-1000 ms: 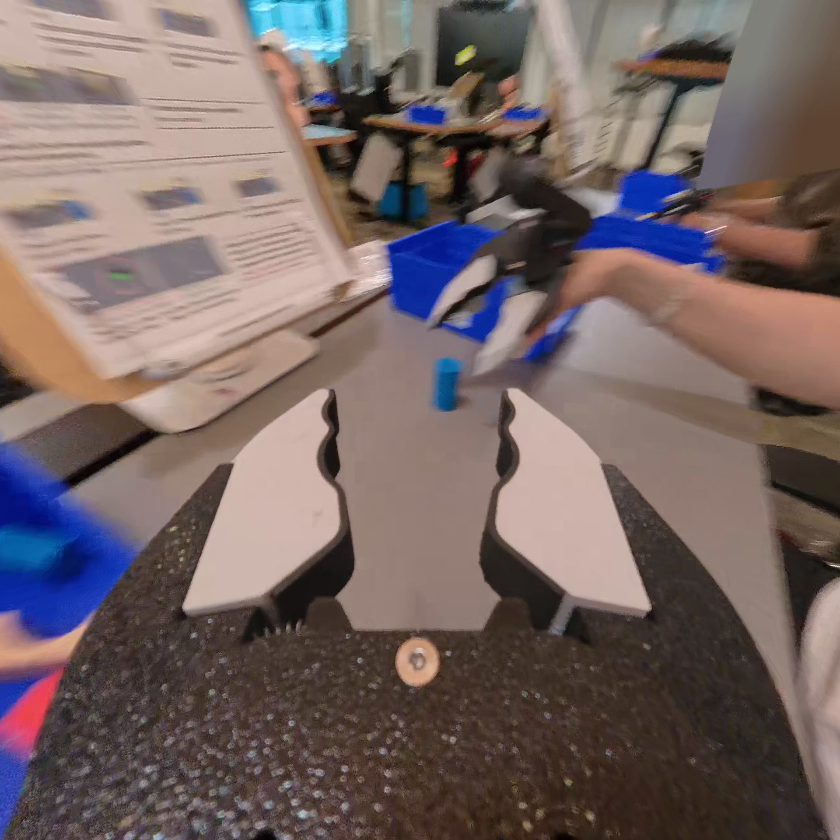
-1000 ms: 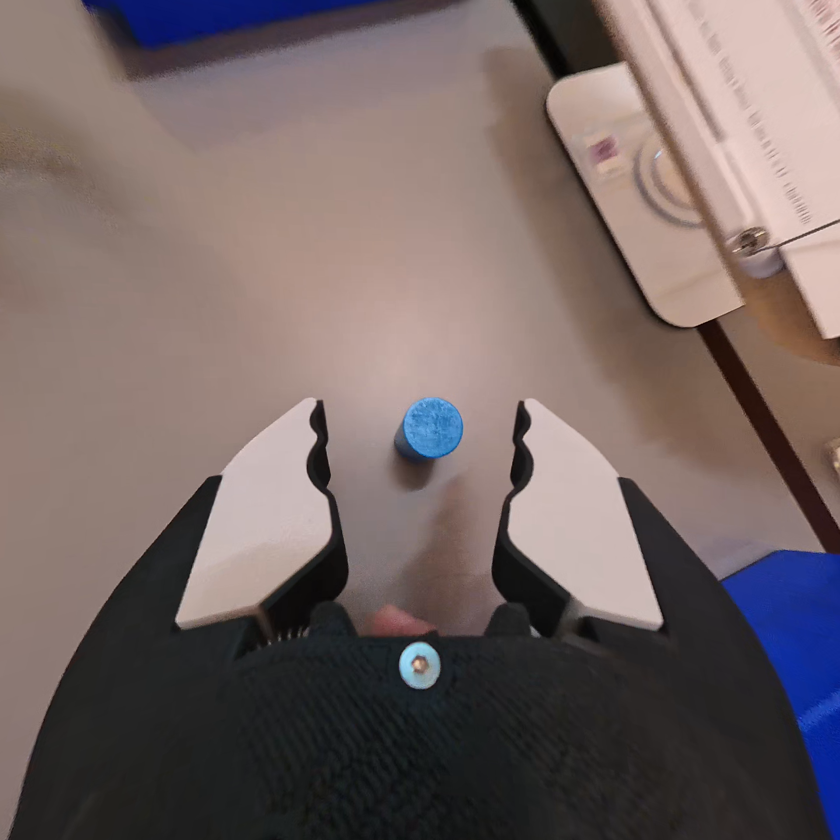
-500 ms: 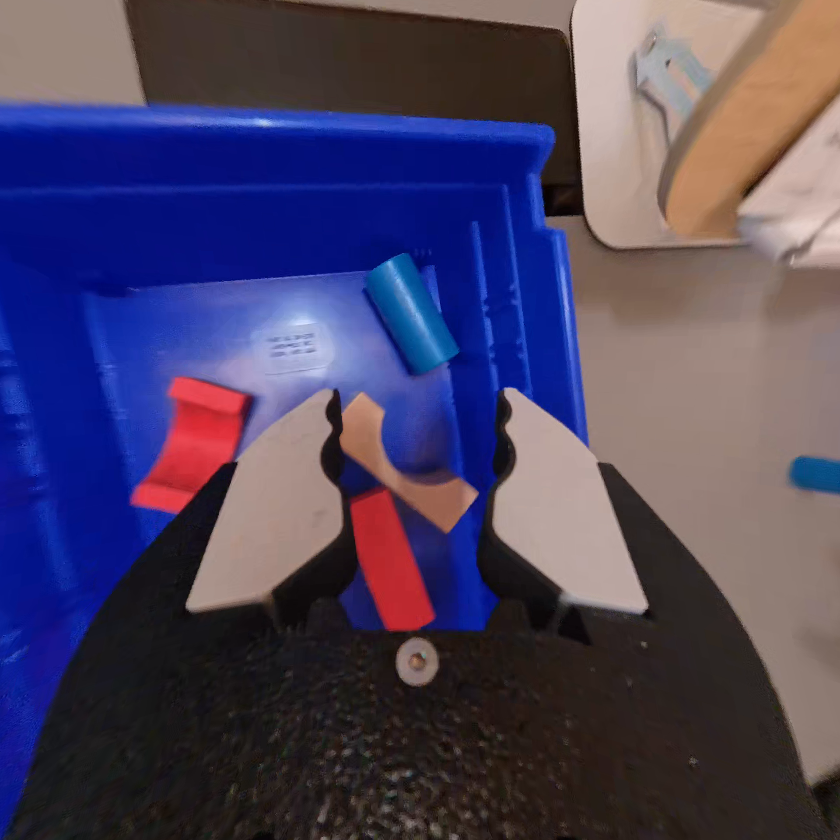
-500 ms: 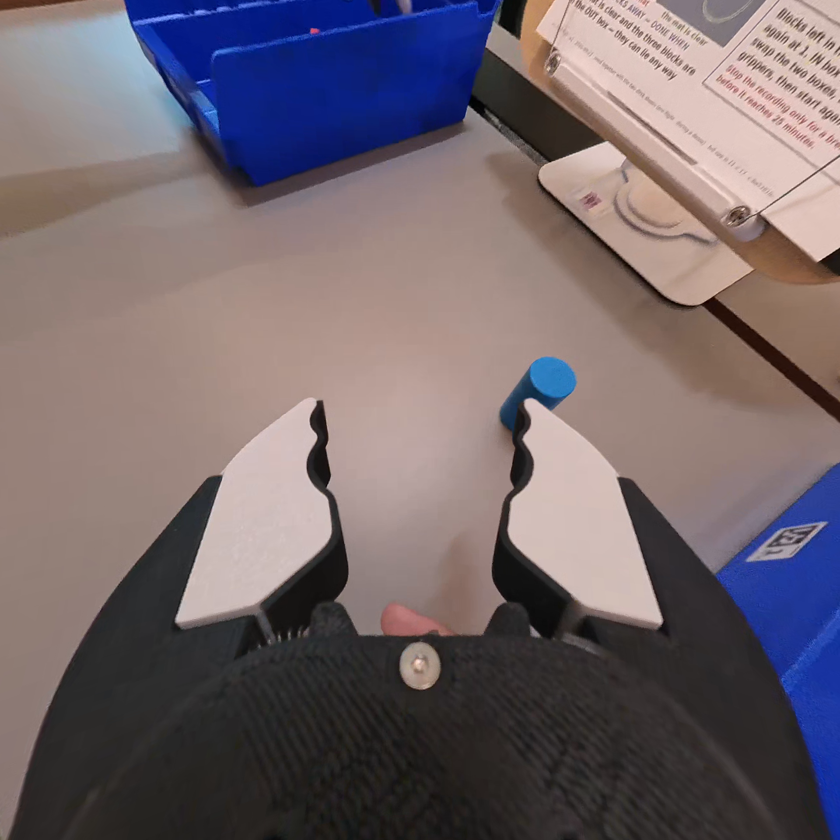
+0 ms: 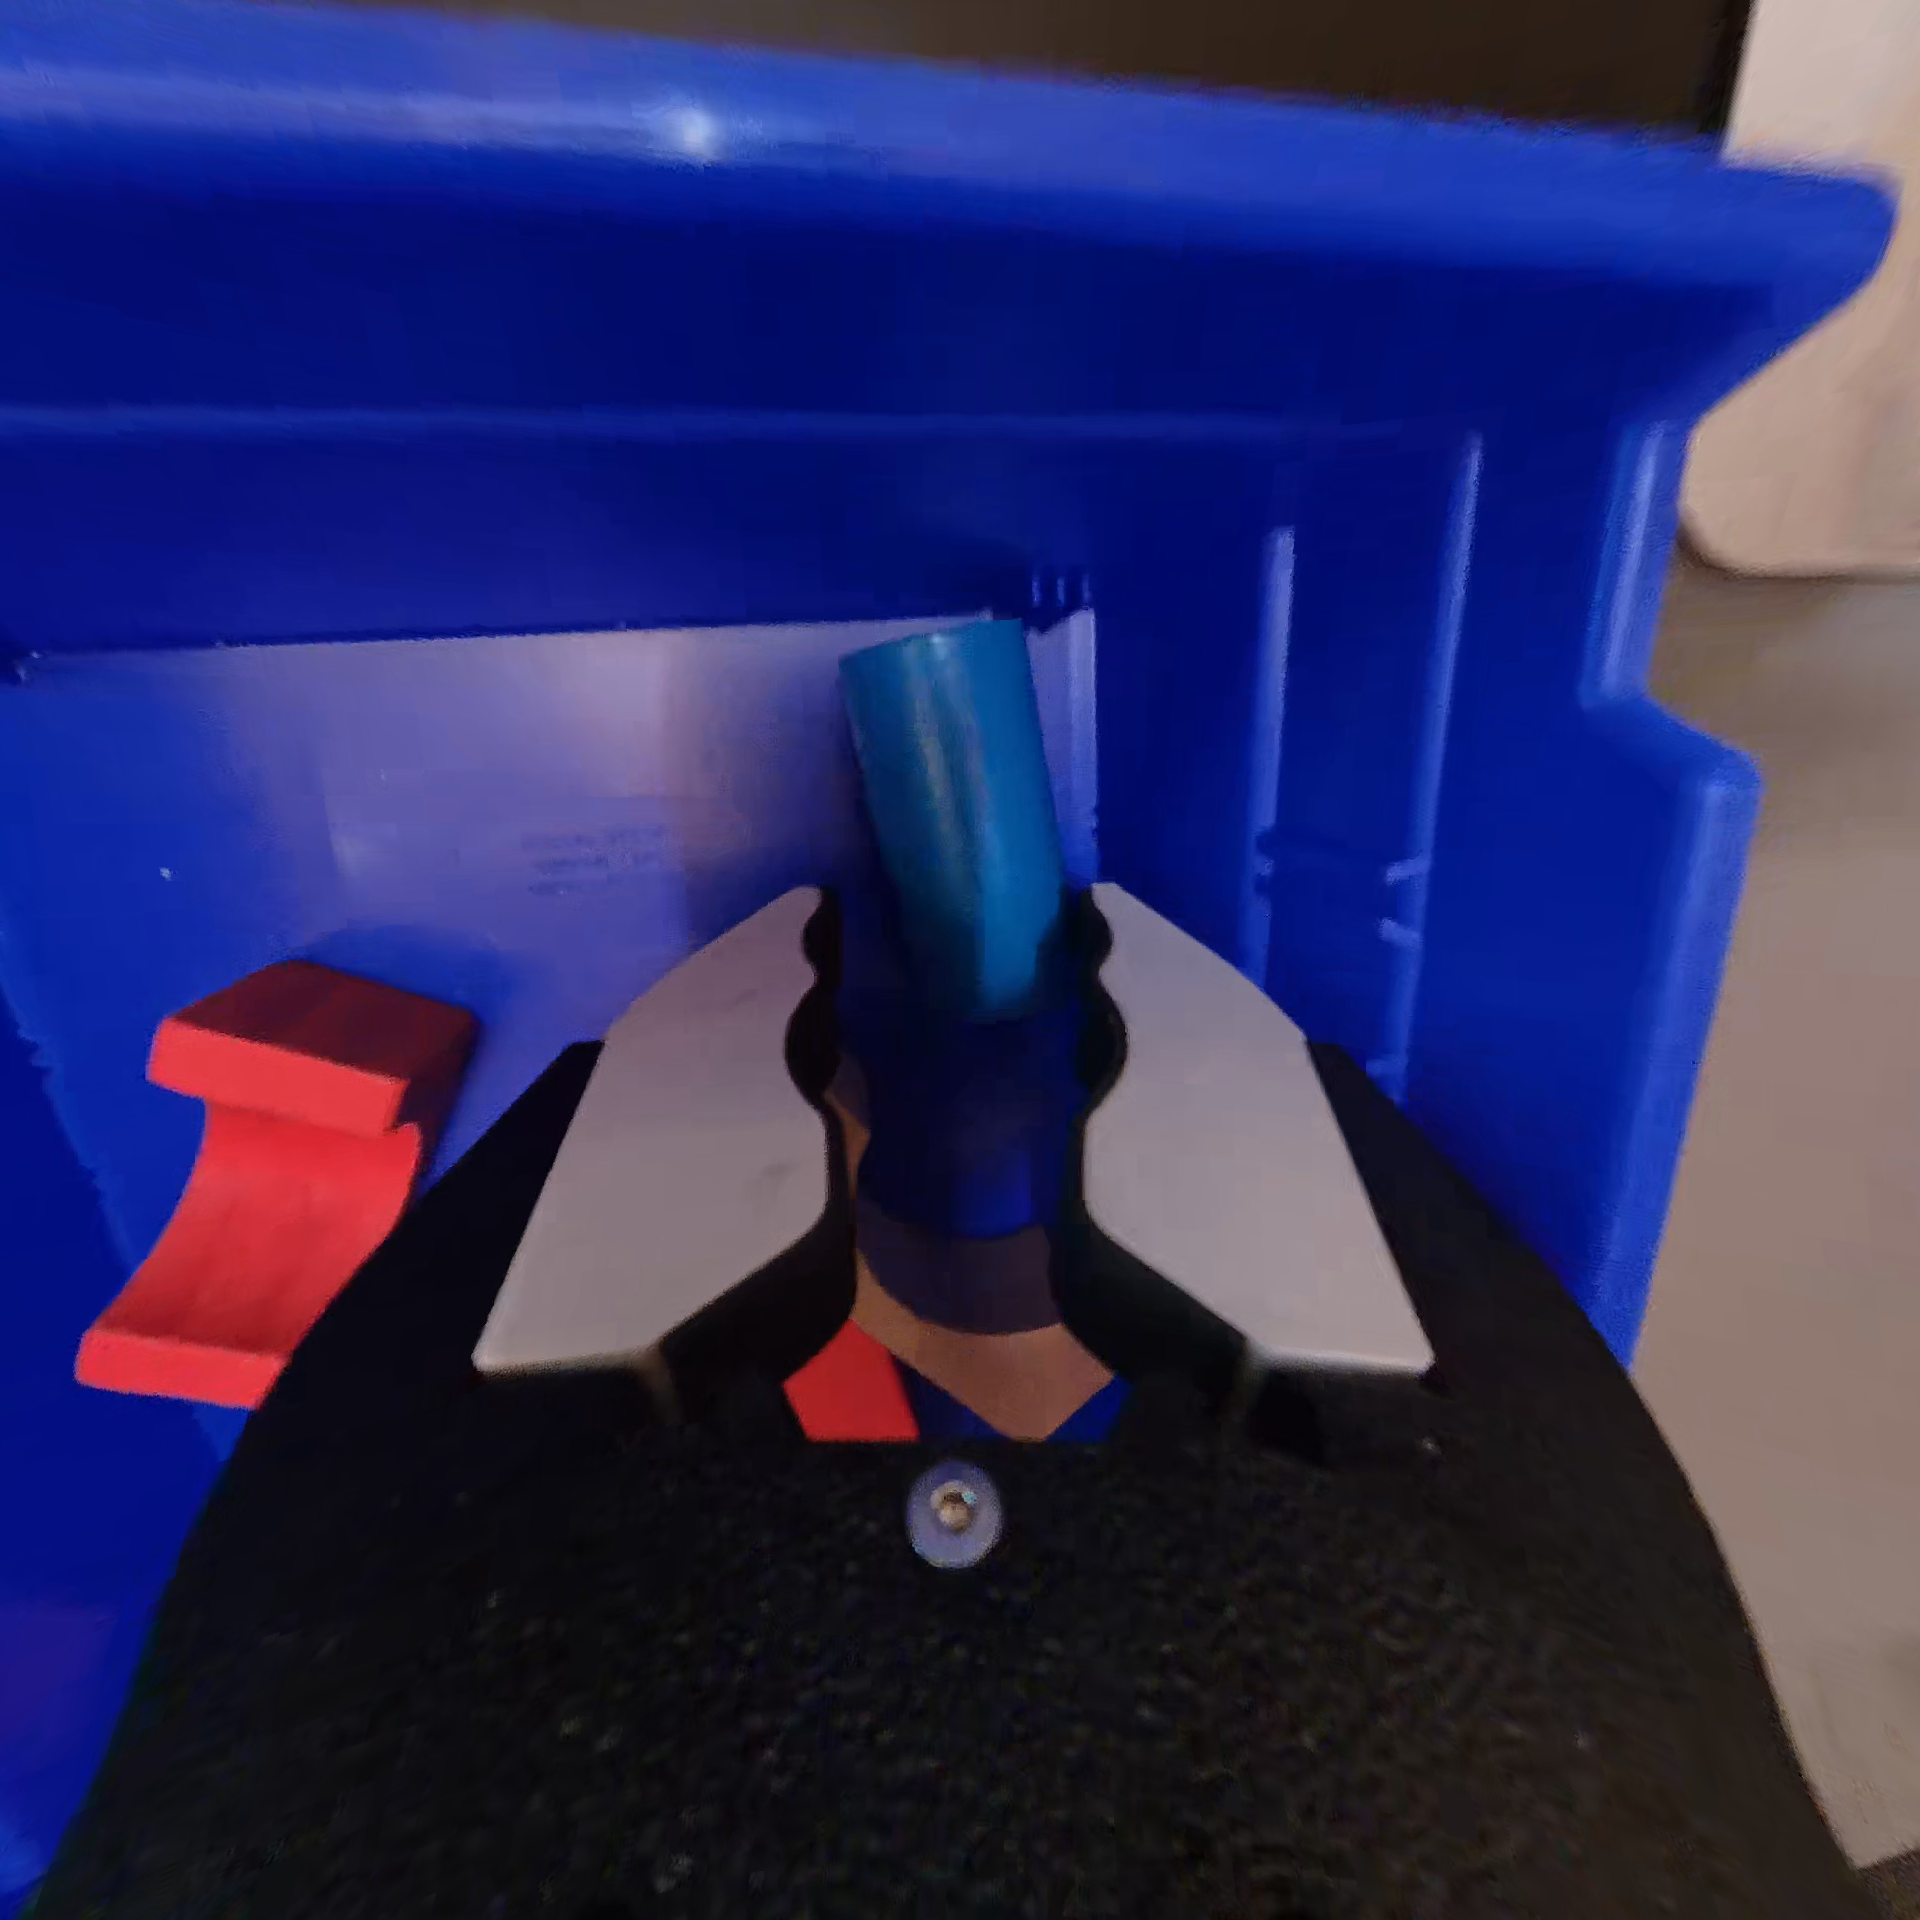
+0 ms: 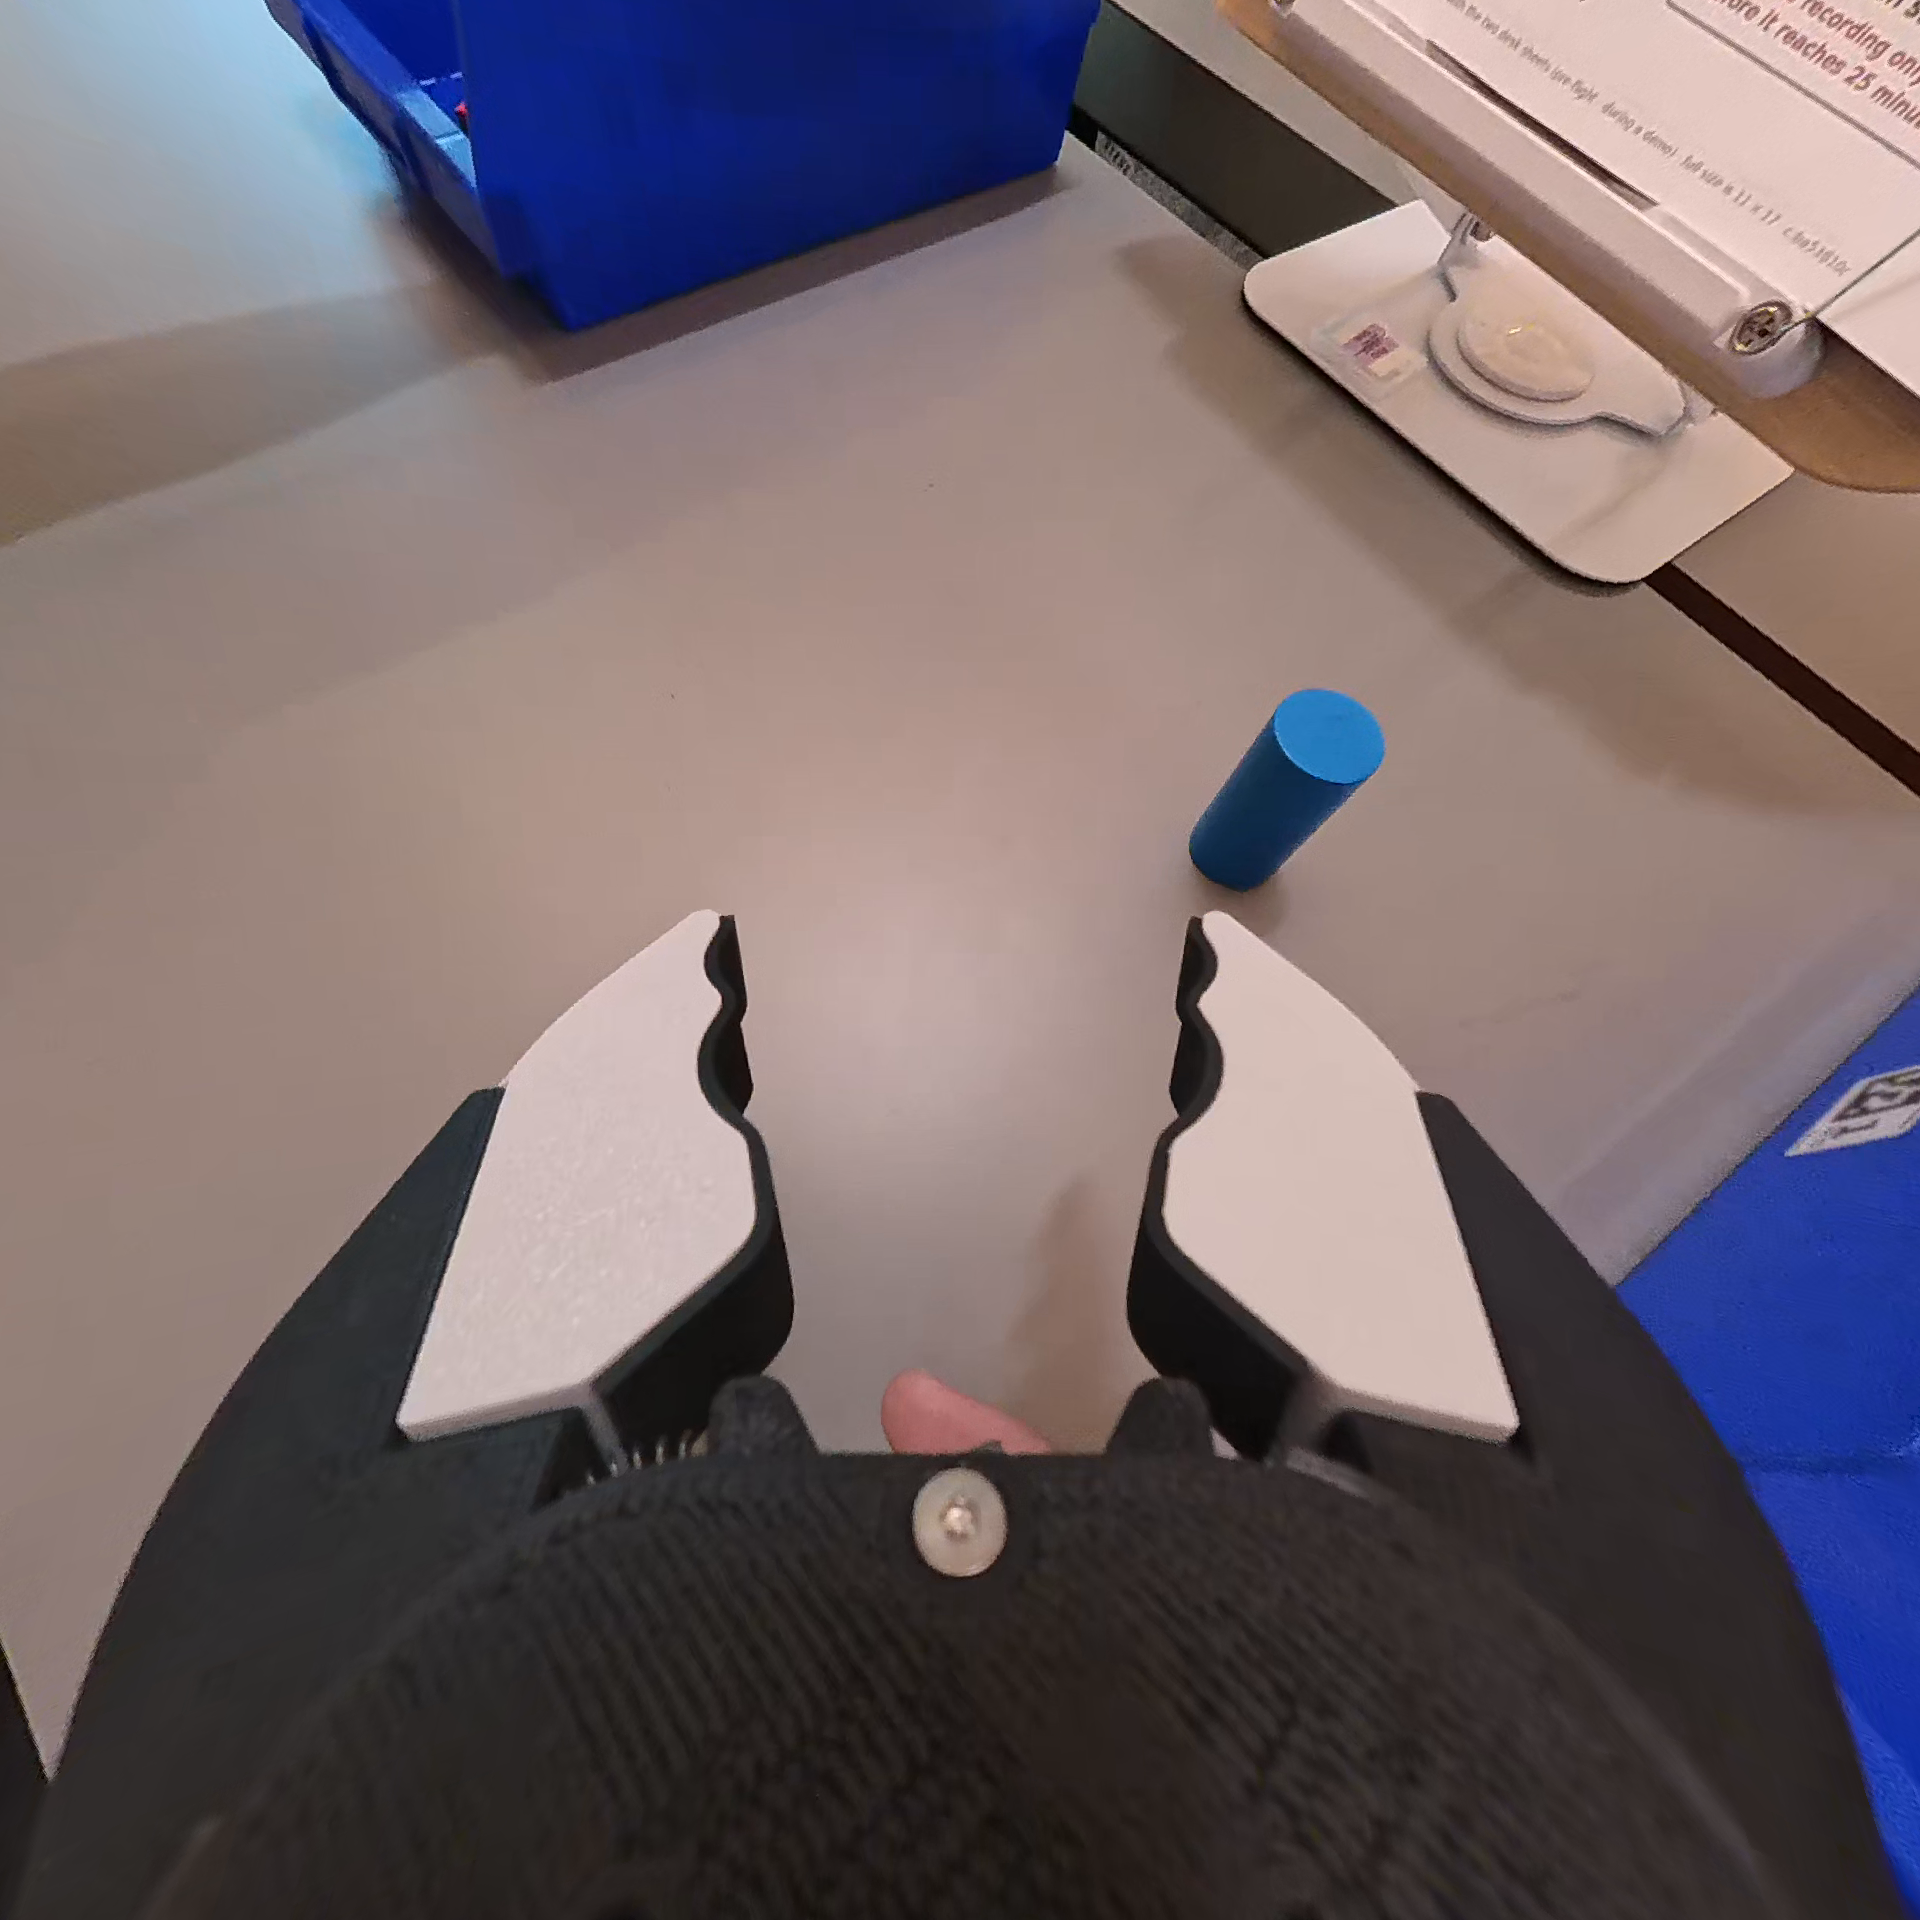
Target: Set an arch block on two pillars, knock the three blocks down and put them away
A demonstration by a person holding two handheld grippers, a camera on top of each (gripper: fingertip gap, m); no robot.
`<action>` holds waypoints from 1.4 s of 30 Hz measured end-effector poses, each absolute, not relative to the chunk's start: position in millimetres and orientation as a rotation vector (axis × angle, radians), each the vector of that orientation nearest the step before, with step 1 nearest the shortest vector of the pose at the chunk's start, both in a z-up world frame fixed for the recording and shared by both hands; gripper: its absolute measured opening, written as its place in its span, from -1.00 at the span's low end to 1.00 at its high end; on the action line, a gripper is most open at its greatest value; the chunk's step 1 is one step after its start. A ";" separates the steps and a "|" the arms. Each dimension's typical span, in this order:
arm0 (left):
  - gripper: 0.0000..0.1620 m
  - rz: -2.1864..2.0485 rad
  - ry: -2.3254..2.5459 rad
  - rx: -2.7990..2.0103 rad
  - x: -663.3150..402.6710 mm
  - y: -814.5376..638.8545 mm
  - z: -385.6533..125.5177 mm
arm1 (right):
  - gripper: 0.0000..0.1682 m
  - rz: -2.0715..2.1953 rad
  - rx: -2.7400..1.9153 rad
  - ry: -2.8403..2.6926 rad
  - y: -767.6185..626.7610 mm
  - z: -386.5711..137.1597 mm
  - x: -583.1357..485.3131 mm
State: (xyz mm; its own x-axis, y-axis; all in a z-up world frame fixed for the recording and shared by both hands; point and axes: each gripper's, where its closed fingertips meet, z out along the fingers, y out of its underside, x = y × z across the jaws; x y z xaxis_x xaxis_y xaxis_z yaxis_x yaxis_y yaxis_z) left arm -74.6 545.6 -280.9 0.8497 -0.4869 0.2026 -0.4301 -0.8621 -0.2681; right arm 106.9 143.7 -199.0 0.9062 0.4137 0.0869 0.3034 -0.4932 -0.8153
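**Left gripper closes in on a cylinder in the bin; right gripper spread over the desk**

The left gripper reaches down into a blue bin. Its jaws stand narrowly apart with the near end of a teal-blue cylinder between the tips. The picture is blurred, so I cannot tell whether the pads already press on it or only flank it. The cylinder lies on the bin floor by the right wall, pointing away from the gripper. Below the jaws a tan curved block and a red block show through the gap, and a red arch-shaped block lies to the left.

The right gripper hangs above the grey desk with its jaws spread wide and nothing between them. A blue cylinder stands on end just ahead and to the right of its right fingertip, apart from it.

Both cylinders look like painted solid blocks: light, rigid and smooth, so likely to roll or twist out of a loose pinch. A hold across the round side near mid-length, seated in the notches of the pads, seems soundest.

Only the left wrist view shows the bin's contents. Only the right wrist view shows the open desk, a second blue bin farther back, a white stand base carrying a printed sheet, and a fingertip behind the jaws.
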 end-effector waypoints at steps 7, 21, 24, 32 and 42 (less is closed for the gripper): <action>-0.59 -0.168 1.124 -2.688 -84.6 538.2 -285.9 | -0.04 0.121 -2.100 -0.507 149.6 -192.3 104.9; -0.60 -0.659 1.827 -1.656 -59.1 361.9 -107.1 | -0.10 0.330 -1.689 -0.463 183.7 -93.6 67.0; -0.60 -0.639 1.973 -1.451 -48.2 300.2 -100.5 | -0.13 0.426 -1.633 -0.497 195.4 -79.4 44.8; -0.60 -0.528 2.186 -1.180 -24.6 209.7 -114.7 | -0.32 0.475 -1.635 -0.655 185.9 -88.3 5.1; -0.61 -0.584 2.185 -1.085 -7.4 178.3 -116.3 | -0.58 0.563 -1.656 -0.601 166.9 -95.9 6.2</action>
State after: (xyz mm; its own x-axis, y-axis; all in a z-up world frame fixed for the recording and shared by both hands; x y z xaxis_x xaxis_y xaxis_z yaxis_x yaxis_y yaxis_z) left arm -7.4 178.3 -116.3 -0.4684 -0.8182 -0.3333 -0.5430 0.5642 -0.6220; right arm 6.2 166.9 -95.9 0.7474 0.6635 -0.0353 0.0783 -0.1408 -0.9869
